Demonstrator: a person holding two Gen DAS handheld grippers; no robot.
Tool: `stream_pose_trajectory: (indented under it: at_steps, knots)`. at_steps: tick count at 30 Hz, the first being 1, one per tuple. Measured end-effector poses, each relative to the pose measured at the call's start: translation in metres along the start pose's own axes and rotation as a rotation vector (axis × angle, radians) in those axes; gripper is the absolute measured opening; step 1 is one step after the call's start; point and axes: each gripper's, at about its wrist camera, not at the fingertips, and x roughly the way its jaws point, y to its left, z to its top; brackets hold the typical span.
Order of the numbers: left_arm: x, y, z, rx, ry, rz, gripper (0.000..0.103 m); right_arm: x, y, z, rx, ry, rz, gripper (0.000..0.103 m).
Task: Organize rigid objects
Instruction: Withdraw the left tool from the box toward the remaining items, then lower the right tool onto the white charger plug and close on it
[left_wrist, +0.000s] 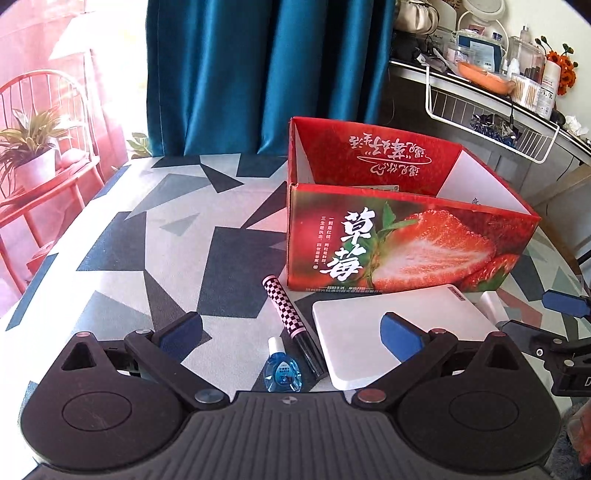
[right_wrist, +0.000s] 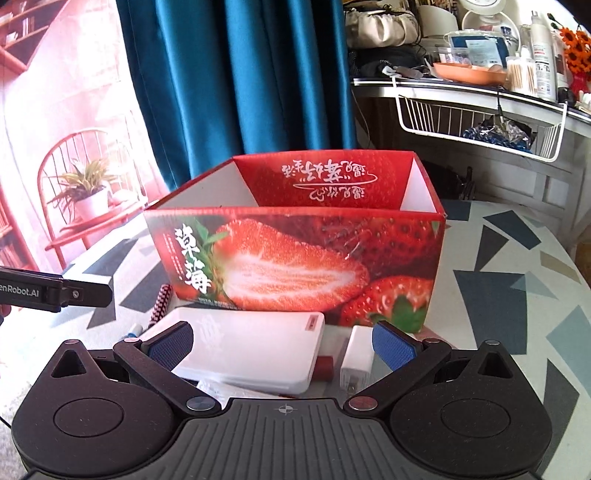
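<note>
An open red strawberry-print box (left_wrist: 402, 243) (right_wrist: 295, 254) stands on the patterned table. In front of it lie a flat white power bank (left_wrist: 373, 332) (right_wrist: 251, 350), a pink-and-black checkered tube (left_wrist: 284, 310) (right_wrist: 160, 299), a small blue eye-drop bottle (left_wrist: 282, 373), a white charger plug (right_wrist: 356, 356) and a small dark red item (right_wrist: 324, 365). My left gripper (left_wrist: 291, 332) is open, low over the tube and bottle. My right gripper (right_wrist: 282, 343) is open, over the power bank and plug, and shows at the right edge of the left wrist view (left_wrist: 565, 306).
The table (left_wrist: 155, 236) has a grey geometric cloth. A blue curtain (left_wrist: 258, 74) hangs behind. A cluttered shelf with a white wire basket (right_wrist: 476, 114) is at the right. A red chair with a potted plant (left_wrist: 33, 147) stands at the left.
</note>
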Motion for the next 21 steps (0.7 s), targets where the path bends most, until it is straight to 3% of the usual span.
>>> stream_pose_trajectory:
  at_steps: [8,21]
  knots:
    - [0.014,0.022,-0.014,-0.056,0.042,0.052,0.103,0.002,0.009,-0.015,-0.021,0.056,-0.001,0.103]
    - [0.019,0.021,-0.021,-0.053,0.063,0.038,0.103,0.01,0.021,-0.023,-0.056,0.1,0.013,0.103]
